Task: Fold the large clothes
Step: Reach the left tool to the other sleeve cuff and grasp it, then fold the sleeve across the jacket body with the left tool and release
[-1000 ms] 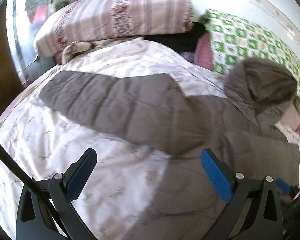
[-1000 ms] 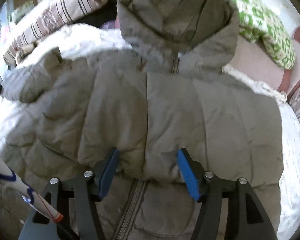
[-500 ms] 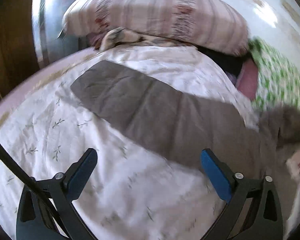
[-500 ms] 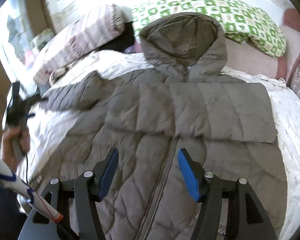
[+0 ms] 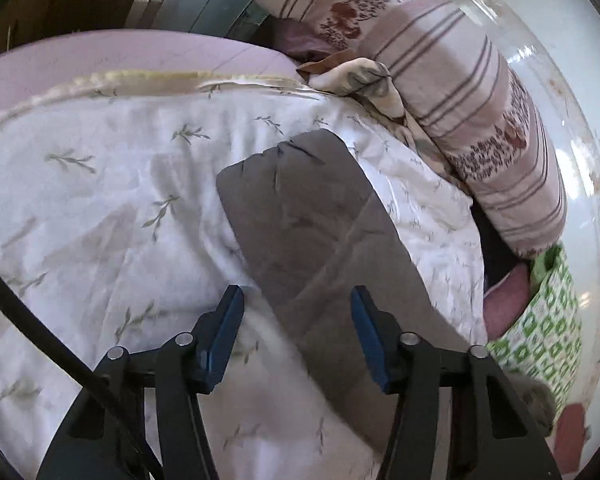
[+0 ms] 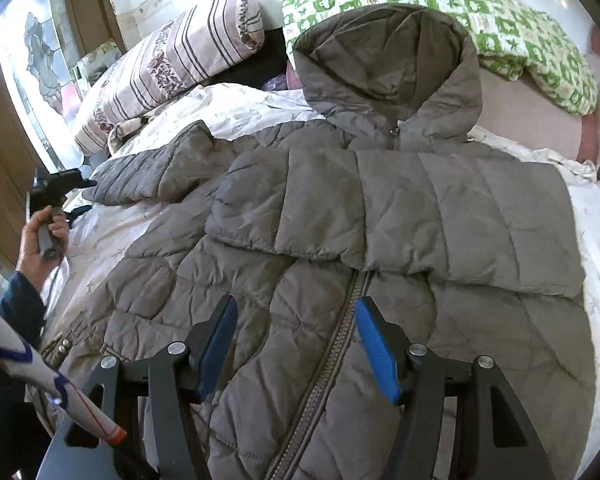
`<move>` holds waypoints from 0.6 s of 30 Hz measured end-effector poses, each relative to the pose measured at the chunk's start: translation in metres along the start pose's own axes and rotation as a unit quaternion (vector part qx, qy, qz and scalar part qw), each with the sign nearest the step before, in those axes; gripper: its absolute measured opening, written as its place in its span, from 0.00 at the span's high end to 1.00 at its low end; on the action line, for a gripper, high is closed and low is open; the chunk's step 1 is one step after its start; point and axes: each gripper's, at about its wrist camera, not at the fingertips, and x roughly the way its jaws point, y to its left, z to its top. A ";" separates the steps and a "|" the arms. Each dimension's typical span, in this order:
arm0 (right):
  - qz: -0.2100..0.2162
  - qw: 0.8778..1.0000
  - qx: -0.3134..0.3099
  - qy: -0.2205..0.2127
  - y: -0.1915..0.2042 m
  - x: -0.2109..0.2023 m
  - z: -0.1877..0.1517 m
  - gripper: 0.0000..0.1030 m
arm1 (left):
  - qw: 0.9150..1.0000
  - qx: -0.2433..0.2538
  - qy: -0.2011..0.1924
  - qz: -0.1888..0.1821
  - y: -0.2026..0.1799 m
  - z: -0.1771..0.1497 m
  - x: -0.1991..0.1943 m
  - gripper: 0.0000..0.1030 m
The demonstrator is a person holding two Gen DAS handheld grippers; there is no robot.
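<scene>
A grey quilted hooded jacket (image 6: 380, 208) lies front-up on a white leaf-print quilt (image 5: 100, 200) covering a bed, its hood (image 6: 384, 68) pointing toward the pillows and its zipper (image 6: 332, 344) running down the middle. One sleeve is folded flat across the chest (image 6: 440, 220); the other sleeve (image 5: 312, 232) stretches out over the quilt toward the bed's edge, its cuff end lying flat on the white fabric.

The left gripper (image 5: 296, 332), held in a person's hand (image 6: 44, 236) with a dark blue sleeve (image 6: 20, 308) at the wrist, points down at that outstretched sleeve. Its blue-padded jaws have just been closing and now straddle the grey sleeve with a gap on both sides; the pads are not pressing on the cloth. The right gripper (image 6: 296, 344) hovers over the jacket's lower front with its jaws parted either side of the zipper, nothing clamped between them.

Beyond the jacket, a striped pink-and-white pillow (image 6: 172, 64) lies at the head of the bed, a green-and-white patterned pillow (image 6: 500, 28) beside it, just behind the hood. A white stick with blue and orange markings (image 6: 40, 380) crosses the lower left of the right wrist view. A black cable (image 5: 40, 340) runs past the left gripper's frame
</scene>
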 end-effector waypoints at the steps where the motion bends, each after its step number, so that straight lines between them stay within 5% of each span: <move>1: -0.001 1.000 -0.001 -0.001 0.001 0.000 0.000 0.36 | 1.000 -0.003 -0.008 -0.007 0.000 0.002 0.001 0.49; 6: -0.001 1.000 0.002 -0.014 0.000 -0.003 0.002 0.36 | 0.999 0.003 -0.013 -0.030 -0.008 0.010 0.019 0.49; 9: -0.005 1.000 0.010 -0.018 -0.004 -0.005 0.004 0.36 | 0.999 0.012 -0.023 -0.028 -0.018 0.006 0.017 0.85; 14: -0.017 0.998 0.045 -0.042 -0.021 -0.016 0.010 0.36 | 0.996 0.070 -0.059 -0.023 -0.056 0.001 -0.012 0.87; 18: -0.034 0.994 0.077 -0.067 -0.041 -0.032 0.014 0.36 | 0.985 0.133 -0.088 -0.071 -0.114 -0.013 -0.064 0.88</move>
